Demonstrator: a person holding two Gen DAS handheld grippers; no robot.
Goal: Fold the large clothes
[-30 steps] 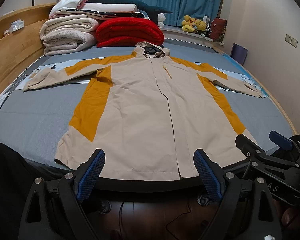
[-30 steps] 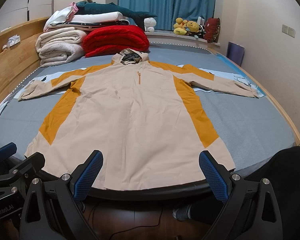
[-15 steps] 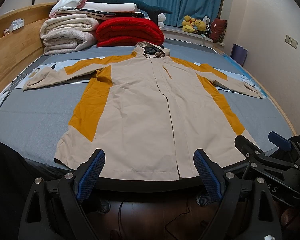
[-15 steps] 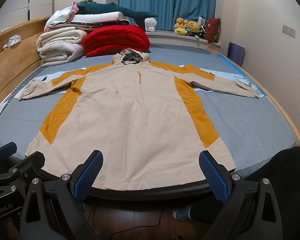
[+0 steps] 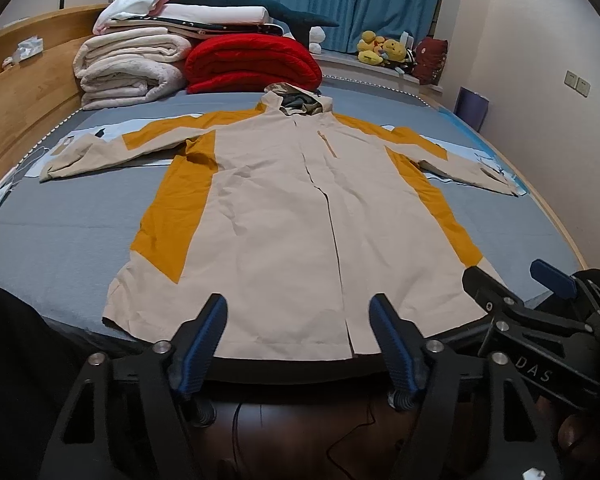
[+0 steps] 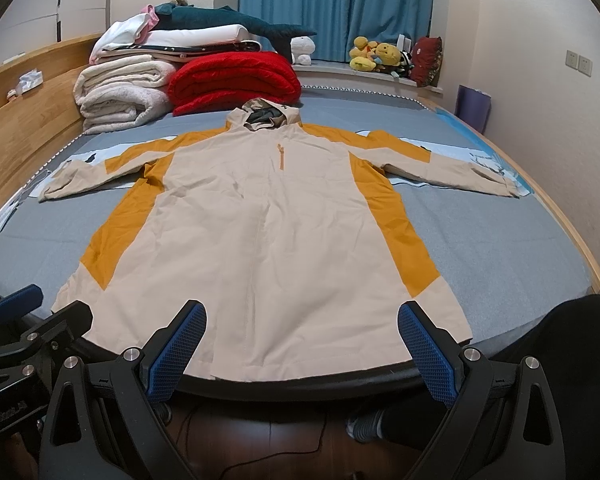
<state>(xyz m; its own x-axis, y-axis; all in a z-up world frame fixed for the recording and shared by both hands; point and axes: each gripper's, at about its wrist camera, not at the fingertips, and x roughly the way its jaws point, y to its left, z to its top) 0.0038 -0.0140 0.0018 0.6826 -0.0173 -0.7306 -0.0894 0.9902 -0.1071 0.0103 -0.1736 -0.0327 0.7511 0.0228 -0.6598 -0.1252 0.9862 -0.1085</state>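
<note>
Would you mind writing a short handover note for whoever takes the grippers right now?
Left gripper: open, empty, hovering at the foot of the bed, short of the hem.
Right gripper: open, empty, beside the left one.
Jacket: flat on the bed, front up, both sleeves spread out sideways, hood toward the stacked blankets.
Done: jacket laid out.
Left: every fold; nothing is gripped yet. Probably begin with the sleeves.
</note>
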